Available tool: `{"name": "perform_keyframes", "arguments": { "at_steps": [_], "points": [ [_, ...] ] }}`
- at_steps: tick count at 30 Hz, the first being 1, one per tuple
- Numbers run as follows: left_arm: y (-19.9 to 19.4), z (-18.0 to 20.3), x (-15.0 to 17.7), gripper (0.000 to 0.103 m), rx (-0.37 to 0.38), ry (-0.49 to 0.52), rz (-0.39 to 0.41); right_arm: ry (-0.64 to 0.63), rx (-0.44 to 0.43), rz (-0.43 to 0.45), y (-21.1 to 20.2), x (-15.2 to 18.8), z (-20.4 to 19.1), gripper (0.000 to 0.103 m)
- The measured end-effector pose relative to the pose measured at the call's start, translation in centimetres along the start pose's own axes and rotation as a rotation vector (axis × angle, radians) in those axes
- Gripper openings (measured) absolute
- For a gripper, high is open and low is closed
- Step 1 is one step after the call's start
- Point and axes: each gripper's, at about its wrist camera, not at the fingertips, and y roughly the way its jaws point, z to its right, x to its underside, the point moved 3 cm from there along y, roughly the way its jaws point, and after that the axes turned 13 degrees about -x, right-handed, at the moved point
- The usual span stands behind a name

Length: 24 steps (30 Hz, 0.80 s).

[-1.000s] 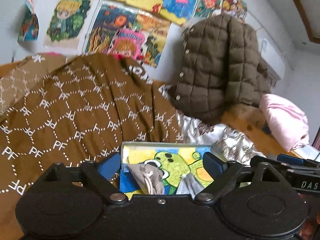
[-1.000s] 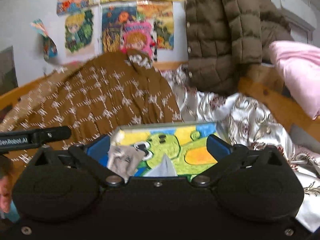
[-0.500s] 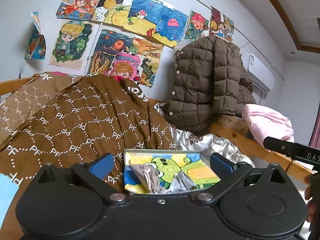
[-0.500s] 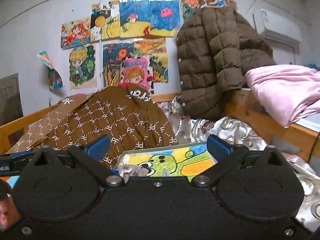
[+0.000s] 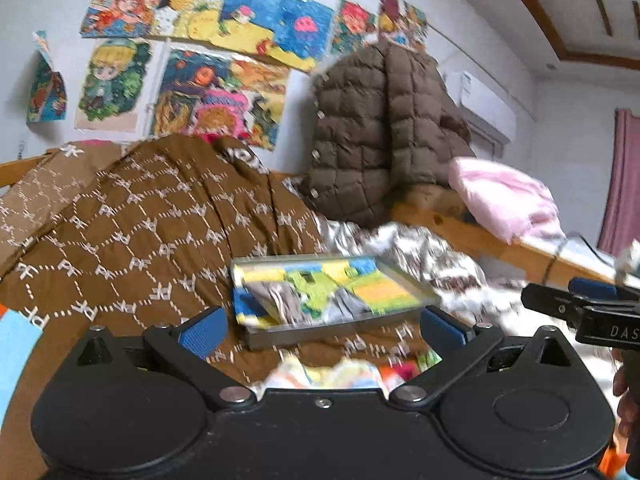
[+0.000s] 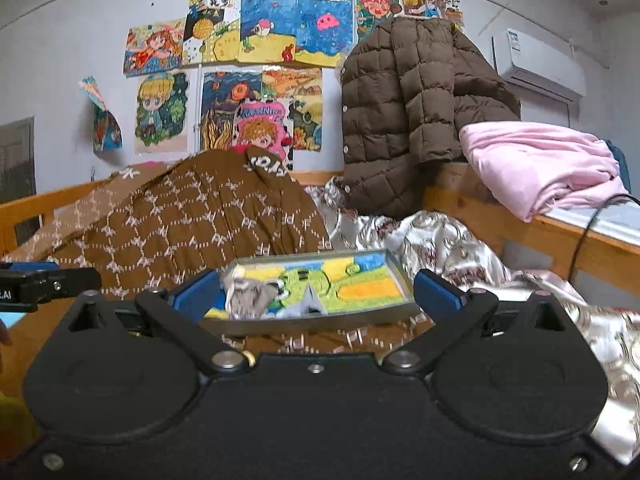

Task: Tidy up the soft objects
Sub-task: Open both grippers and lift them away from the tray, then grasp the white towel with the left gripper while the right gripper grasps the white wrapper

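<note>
Both grippers are sitting wide with nothing between the pads. Going left to right in the right wrist view: brown patterned blanket (image 6: 192, 224) is filling the left-centre, tray (image 6: 312, 320) is lying at lower centre with a grey sock (image 6: 250, 298) in its left part, silver quilt (image 6: 452, 248) is spreading right. Left gripper (image 5: 322, 322) and right gripper (image 6: 316, 294) are both facing the tray; colourful soft items (image 5: 344, 372) are showing blurred just under the left one. Likely next: dipping low, centring on one piece, closing only once the pads are straddling cloth.

Soft even daylight, fisheye-bent edges, motion-blurred left view.
</note>
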Motion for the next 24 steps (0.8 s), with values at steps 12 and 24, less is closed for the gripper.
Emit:
{"name": "perform_keyframes", "arguments": {
  "at_steps": [12, 24],
  "points": [
    [-1.0, 3.0, 5.1, 0.102, 0.162, 0.174, -0.129, 0.02, 0.07, -0.126, -5.6, 7.5, -0.7, 0.102],
    [-0.4, 7.1, 7.8, 0.102, 0.345, 0.399, -0.204, 0.064, 0.128, -0.318, -6.3, 13.7, 1.2, 0.102]
  ]
}}
